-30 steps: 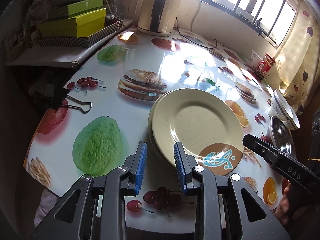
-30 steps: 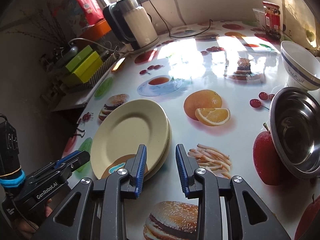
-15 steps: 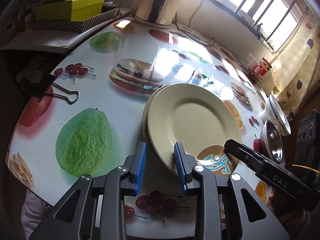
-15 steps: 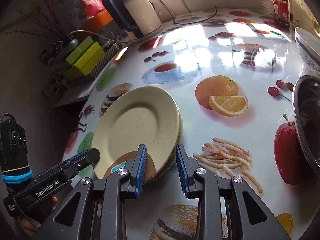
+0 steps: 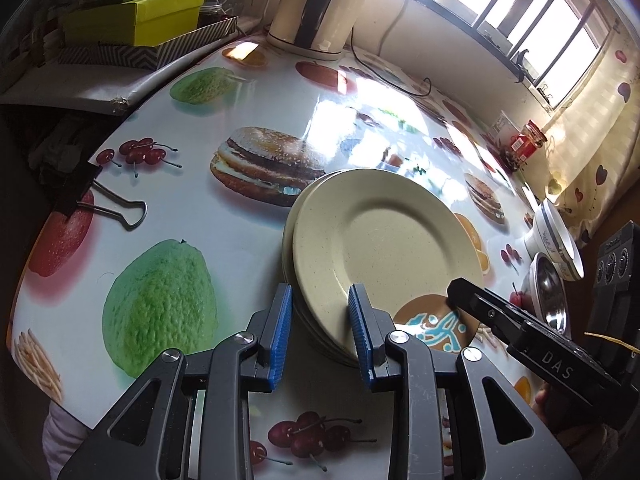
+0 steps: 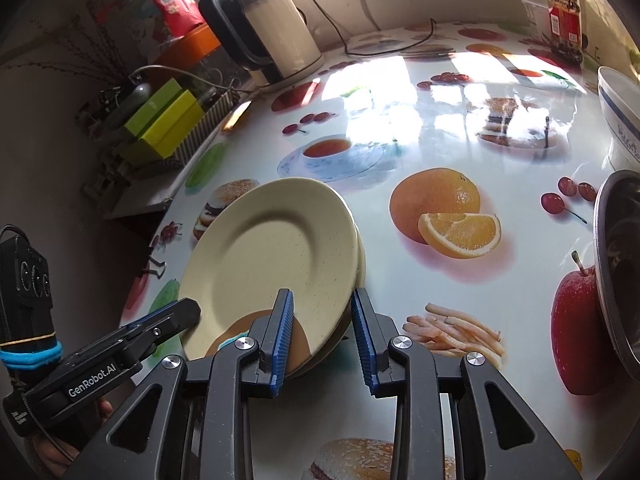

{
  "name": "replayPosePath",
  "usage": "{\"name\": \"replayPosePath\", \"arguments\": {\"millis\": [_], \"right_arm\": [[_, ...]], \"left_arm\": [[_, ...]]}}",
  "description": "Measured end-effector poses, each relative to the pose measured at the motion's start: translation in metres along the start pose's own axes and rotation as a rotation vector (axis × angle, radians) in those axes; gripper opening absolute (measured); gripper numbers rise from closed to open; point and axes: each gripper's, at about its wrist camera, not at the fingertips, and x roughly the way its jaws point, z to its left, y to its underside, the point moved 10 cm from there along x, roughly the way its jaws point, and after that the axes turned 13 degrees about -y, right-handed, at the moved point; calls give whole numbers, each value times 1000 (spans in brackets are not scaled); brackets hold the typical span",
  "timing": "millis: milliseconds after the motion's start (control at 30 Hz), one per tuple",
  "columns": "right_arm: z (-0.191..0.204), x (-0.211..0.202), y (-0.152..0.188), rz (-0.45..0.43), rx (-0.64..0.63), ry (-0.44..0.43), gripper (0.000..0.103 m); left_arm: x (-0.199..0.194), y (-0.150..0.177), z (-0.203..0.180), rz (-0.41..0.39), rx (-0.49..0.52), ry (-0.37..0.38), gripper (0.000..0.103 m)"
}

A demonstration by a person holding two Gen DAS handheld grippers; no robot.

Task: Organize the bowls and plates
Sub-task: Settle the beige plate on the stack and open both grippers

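A stack of cream plates (image 5: 384,248) (image 6: 264,264) lies on the food-print table; the top one has a brown and blue patch (image 5: 432,324) at its near rim. My left gripper (image 5: 320,296) is open narrowly, and the stack's left-front rim sits between its blue pads without clear contact. My right gripper (image 6: 322,300) is open just as narrowly, straddling the stack's near-right rim. Each gripper shows in the other's view: the right gripper (image 5: 460,292) and the left gripper (image 6: 188,312). A steel bowl (image 5: 550,292) (image 6: 620,272) and a white blue-rimmed bowl (image 5: 556,236) (image 6: 620,112) stand to the right.
An electric kettle (image 5: 316,12) (image 6: 272,36) with its cord stands at the back. Green boxes (image 5: 140,16) sit on a side shelf to the left. A black binder clip (image 5: 100,200) grips the table's left edge. A red jar (image 5: 528,142) stands by the window.
Both grippers have closed in on the plate stack, whose rim now sits between each pair of pads. The jaw gaps look unchanged.
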Motion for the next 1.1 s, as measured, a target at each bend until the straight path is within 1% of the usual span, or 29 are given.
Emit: {"name": "replayPosePath", "arguments": {"millis": [500,700,867,967,1000,1033,1067,1100], "right_arm": [[-8,15,-27,3,-2,11,29],[-10,16,-32,11,-8,15,30],[-13,3,-34,-6,-23,50,30],[-19,-9,-34,-27,-4,59,30],[-21,-15,-34,-35,3,63,30],[-23,-21,-35,-45,8,67,30],[-25,-28,-35,-57,9,72,30],[-26,-36,-36,-69,10,78,30]], "left_arm": [[16,-26,-3,4,17,-13,30],[16,-30,-4,6,29,-22,30],[7,-32,-6,-12,44,-28,30],[-2,-35,-12,-26,52,-24,31],[-5,-36,-16,-30,59,-18,32],[-8,-37,-22,-37,71,-10,36],[-11,-38,-28,-42,86,-4,38],[-14,-39,-35,-46,97,5,38]]}}
